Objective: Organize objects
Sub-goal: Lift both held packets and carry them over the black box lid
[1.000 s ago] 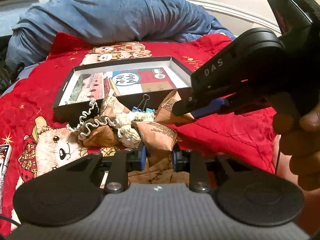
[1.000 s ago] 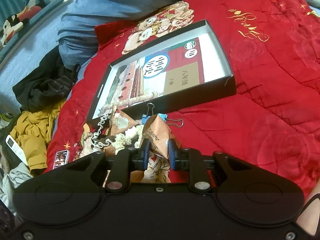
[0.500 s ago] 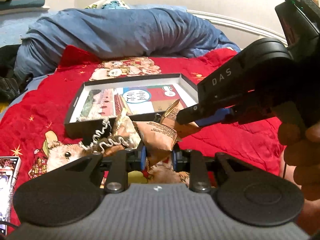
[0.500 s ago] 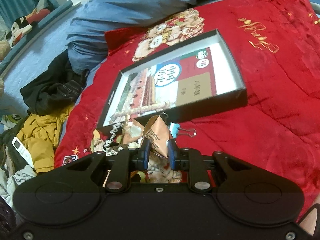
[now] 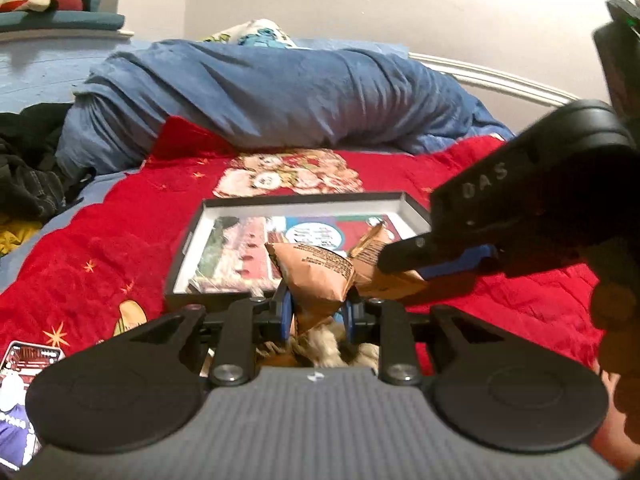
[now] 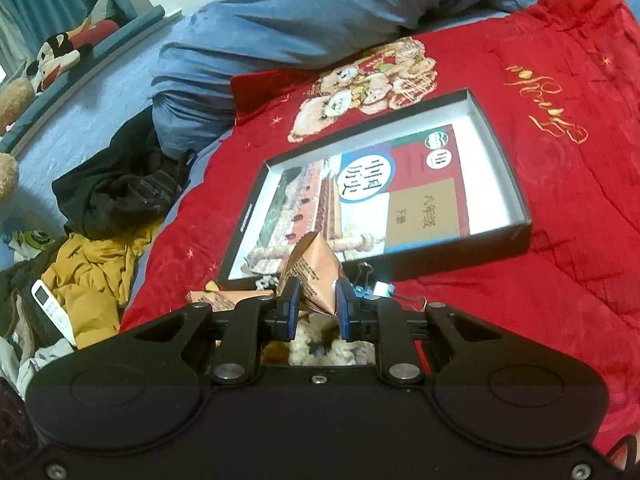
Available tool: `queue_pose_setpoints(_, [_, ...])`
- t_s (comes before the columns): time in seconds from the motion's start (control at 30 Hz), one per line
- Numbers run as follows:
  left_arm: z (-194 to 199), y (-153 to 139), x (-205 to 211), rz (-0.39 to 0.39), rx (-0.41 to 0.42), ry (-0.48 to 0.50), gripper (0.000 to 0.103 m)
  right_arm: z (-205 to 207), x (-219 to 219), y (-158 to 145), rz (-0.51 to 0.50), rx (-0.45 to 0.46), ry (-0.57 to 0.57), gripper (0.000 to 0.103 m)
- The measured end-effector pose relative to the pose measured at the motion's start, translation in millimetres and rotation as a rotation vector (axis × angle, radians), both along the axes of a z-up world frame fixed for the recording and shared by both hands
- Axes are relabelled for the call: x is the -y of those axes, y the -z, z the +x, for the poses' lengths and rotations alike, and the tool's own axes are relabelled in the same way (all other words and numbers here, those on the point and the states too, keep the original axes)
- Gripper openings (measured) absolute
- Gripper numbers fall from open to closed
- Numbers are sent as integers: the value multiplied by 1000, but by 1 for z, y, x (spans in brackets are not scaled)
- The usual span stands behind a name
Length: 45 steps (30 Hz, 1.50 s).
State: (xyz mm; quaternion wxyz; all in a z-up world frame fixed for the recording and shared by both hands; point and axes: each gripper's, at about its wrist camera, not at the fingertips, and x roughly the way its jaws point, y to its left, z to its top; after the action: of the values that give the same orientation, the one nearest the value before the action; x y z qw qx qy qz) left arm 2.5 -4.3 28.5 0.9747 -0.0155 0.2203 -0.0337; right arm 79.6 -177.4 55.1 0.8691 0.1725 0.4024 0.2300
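Observation:
My left gripper (image 5: 316,314) is shut on a brown triangular snack packet (image 5: 316,276), held above the bed just before the black box (image 5: 180,268). My right gripper (image 6: 317,306) is shut on a second brown packet (image 6: 314,270); in the left wrist view that gripper (image 5: 404,258) comes in from the right with its packet (image 5: 376,264) beside mine. The shallow box (image 6: 520,204) lies on the red blanket and holds a textbook (image 6: 384,196). A rope toy (image 6: 320,344), a third packet (image 6: 216,300) and binder clips (image 6: 380,290) lie below the grippers.
A red blanket (image 6: 540,280) covers the bed, with a rolled blue duvet (image 5: 280,104) behind the box. Dark and yellow clothes (image 6: 100,240) and a white remote (image 6: 50,306) lie at the left. A printed card (image 5: 28,360) lies at the left edge.
Both grippers have risen and moved forward toward the box, each carrying its packet up off the pile. The rope toy and clips stayed on the blanket below.

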Motion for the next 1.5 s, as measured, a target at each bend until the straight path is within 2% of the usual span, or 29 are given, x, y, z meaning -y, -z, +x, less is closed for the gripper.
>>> queue_pose_setpoints(0.37, [26,-2,-12,-7,50,-68,28,13,-16,-13,-1,32,-3,19])
queue_pose_setpoints(0.53, [45,0,-23,-50,1,-94,28,23,-19,-19,-18,27,-2,19])
queue_pose_setpoints(0.73, [65,1,-42,-105,-62,-92,28,49,-17,-31,-62,-60,-10,19])
queue_pose_setpoints(0.97, [83,3,-55,-41,-68,-146,28,69,-37,-41,-140,-25,-54,19])
queue_pose_setpoints(1.13, [103,3,-70,-76,-112,-154,28,78,-68,-38,-235,15,-54,19])
queue_pose_setpoints(1.33, [118,9,-81,-66,-159,-150,29,97,-92,-23,-250,8,-66,19])
queue_pose_setpoints(1.5, [124,14,-82,-58,-188,-158,29,102,-102,-12,-258,23,-27,19])
